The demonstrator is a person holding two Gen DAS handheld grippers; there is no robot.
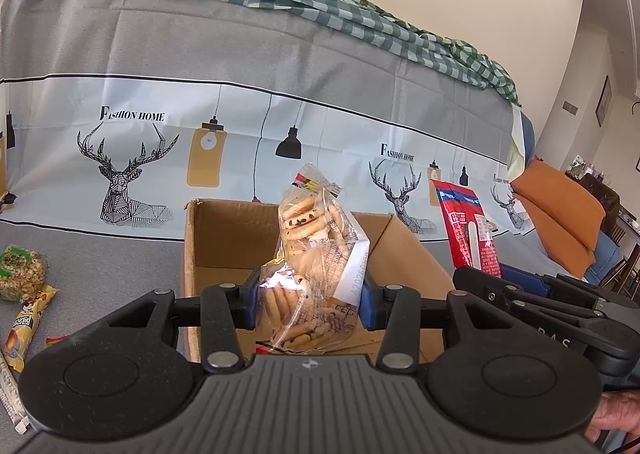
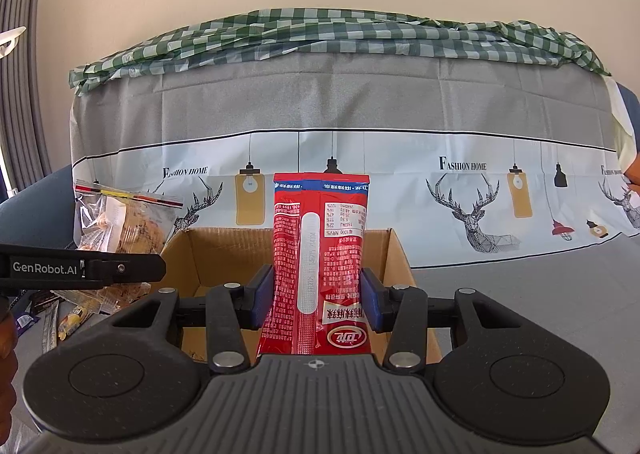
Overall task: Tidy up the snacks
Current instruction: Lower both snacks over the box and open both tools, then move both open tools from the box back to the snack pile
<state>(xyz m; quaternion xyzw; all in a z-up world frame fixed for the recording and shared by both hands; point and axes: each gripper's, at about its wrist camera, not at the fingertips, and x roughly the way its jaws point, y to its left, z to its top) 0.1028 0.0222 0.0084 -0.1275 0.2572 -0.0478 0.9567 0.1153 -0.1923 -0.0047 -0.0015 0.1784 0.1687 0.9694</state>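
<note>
While the left tool (image 1: 308, 304) pinches a crinkly cookie bag (image 1: 310, 254), the right tool (image 2: 316, 304) clamps a glossy red packet (image 2: 320, 254).

Clear cookie bag (image 1: 310, 266) and red snack packet (image 2: 320, 266), both upright above open cardboard box (image 2: 394, 254).

I see the box (image 2: 280, 254) open-topped and roomy ahead, with loose snacks (image 1: 24, 294) crowding its left side.
</note>
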